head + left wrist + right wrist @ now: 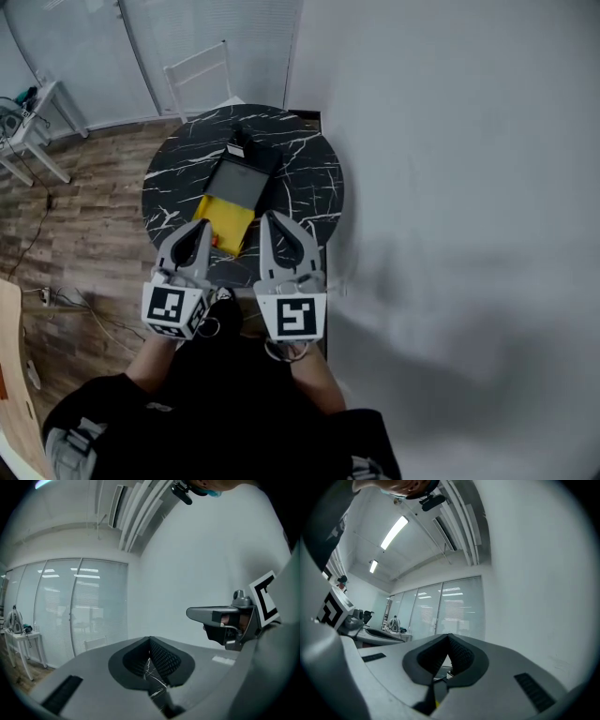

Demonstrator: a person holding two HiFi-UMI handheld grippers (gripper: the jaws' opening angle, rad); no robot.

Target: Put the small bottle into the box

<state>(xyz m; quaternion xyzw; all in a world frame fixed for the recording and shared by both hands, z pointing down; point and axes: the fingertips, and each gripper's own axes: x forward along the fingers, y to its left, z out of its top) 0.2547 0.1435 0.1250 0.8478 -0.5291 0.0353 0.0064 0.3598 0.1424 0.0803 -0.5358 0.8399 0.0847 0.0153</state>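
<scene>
A round black marble table (309, 178) stands far below. On it lies an open box (236, 180) with a grey inside and a yellow flap (225, 223) toward me. A small dark bottle-like thing with a white label (237, 142) lies at the box's far end. A small red item (215, 240) shows by the flap. My left gripper (202, 226) and right gripper (269, 218) are held side by side high above the table's near edge, both shut and holding nothing. The left gripper (150, 640) points level at a wall; the right gripper (449, 637) does too.
A white chair (202, 75) stands behind the table and a white side table (28, 122) at the far left. A grey wall (469, 187) runs along the right. Cables (66, 300) lie on the wood floor. Glass partitions (70, 606) close the room.
</scene>
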